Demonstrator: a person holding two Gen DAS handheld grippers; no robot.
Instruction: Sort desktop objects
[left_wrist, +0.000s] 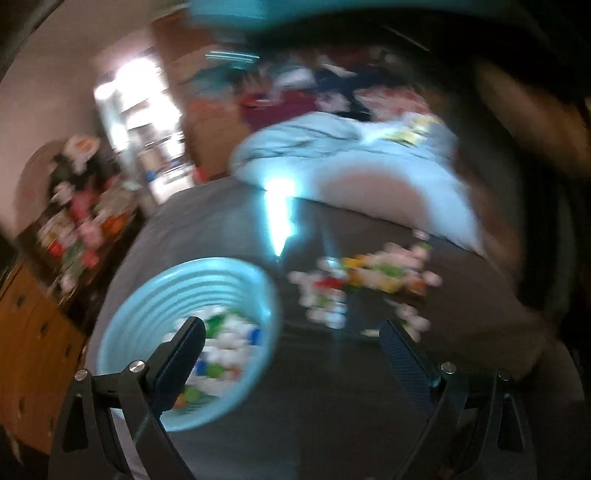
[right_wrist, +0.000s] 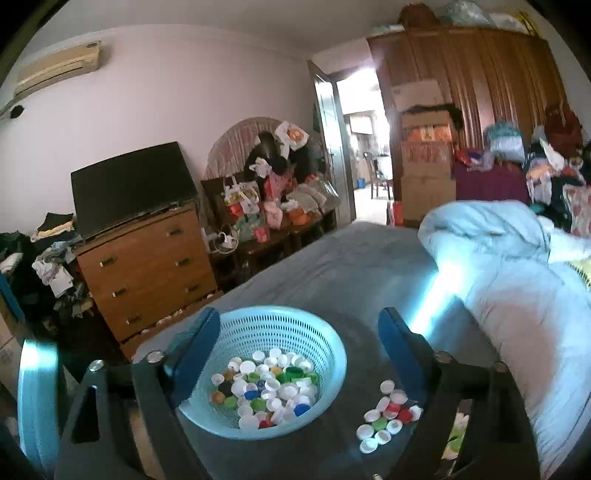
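While both grippers hang with jaws spread wide and nothing between them, one round, light-blue perforated plastic basket (right_wrist: 266, 369) sits on the dark glossy tabletop (right_wrist: 332, 446), holding dozens of small round plastic bottle caps (right_wrist: 269, 391). About a dozen loose caps (right_wrist: 388, 413) lie just beside it. Left gripper (left_wrist: 291, 332) and right gripper (right_wrist: 299, 325) both hover above the basket.

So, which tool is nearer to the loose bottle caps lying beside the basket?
Right, it seems. The right tool hangs just over the loose caps, close beside one finger. The left tool has them farther ahead, beyond its fingertips.
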